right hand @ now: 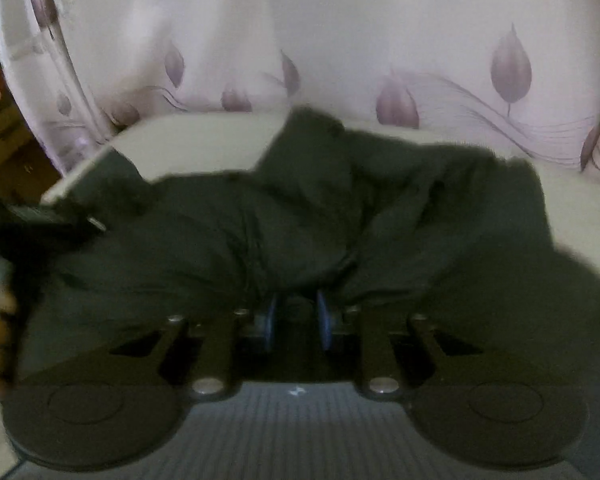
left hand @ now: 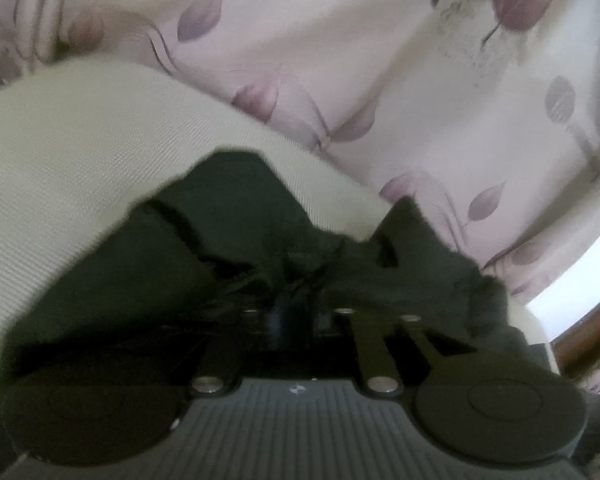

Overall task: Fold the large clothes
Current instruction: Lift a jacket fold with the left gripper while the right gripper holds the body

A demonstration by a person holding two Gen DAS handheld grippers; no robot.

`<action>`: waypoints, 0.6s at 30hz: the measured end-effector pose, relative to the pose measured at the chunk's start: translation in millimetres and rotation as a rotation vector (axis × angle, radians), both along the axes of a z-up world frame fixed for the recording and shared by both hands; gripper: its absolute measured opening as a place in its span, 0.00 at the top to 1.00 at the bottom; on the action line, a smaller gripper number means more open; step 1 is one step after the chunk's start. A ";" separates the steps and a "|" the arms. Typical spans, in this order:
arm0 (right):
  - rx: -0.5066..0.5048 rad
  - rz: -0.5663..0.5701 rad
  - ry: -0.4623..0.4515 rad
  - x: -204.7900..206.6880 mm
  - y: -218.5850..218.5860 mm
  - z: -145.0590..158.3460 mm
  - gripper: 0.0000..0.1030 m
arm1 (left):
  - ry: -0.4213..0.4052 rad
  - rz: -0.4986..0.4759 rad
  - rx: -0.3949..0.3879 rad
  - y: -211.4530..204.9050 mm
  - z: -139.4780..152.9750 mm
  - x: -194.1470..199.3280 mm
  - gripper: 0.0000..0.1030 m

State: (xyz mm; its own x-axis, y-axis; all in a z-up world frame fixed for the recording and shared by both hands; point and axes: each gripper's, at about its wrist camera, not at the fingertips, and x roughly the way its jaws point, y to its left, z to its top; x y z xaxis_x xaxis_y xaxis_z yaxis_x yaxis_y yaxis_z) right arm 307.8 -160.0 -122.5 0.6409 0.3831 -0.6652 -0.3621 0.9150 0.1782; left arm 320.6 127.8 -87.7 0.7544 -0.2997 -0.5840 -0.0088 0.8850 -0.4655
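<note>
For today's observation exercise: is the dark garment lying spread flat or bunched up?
Bunched up. The dark garment gathers into deep creases toward the right gripper, on the pale surface.

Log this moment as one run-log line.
step: folding | item: dark garment | surface: cream tabletop | right claw: shut on garment | left claw: grip unclear

The garment (right hand: 300,208) lies bunched on the mat (left hand: 67,152), with the curtain (right hand: 340,40) behind.

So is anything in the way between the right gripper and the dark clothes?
No. The dark clothes bunch right between the right gripper's blue pads; nothing else is visible between them.
</note>
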 end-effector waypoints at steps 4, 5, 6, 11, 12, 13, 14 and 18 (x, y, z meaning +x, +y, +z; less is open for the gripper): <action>-0.007 -0.012 0.003 4.1 -1.7 -2.6 0.80 | -0.017 0.014 0.098 28.4 32.5 -12.0 0.39; -0.001 -0.011 0.003 3.9 -3.4 -2.9 0.80 | -0.020 0.027 0.148 35.3 38.9 -13.3 0.30; 0.014 -0.012 0.001 3.9 -4.8 -2.9 0.80 | -0.016 0.040 0.193 42.1 42.8 -13.6 0.07; 0.103 -0.029 -0.017 -4.7 -15.7 -11.8 0.80 | 0.074 -0.091 0.194 76.4 31.0 1.6 0.03; 0.111 -0.029 -0.017 -1.5 -15.5 -10.5 0.80 | 0.097 -0.107 0.198 80.8 24.7 5.3 0.03; 0.114 -0.029 -0.018 -1.5 -15.8 -10.7 0.80 | 0.113 -0.116 0.198 85.4 18.7 7.2 0.04; 0.114 -0.029 -0.022 -2.3 -15.7 -10.6 0.80 | 0.136 -0.162 0.155 91.8 10.7 11.2 0.06; 0.112 -0.030 -0.040 -0.6 -15.0 -13.5 0.80 | 0.162 -0.379 -0.043 99.0 -14.8 20.2 0.11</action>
State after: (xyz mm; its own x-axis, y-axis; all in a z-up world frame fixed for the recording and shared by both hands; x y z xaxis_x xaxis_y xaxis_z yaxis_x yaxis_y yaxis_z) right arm 307.2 -175.0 -136.0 0.6788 0.4338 -0.5925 -0.3434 0.9007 0.2661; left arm 340.8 226.7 -102.4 0.4850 -0.5652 -0.6673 0.2379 0.8196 -0.5213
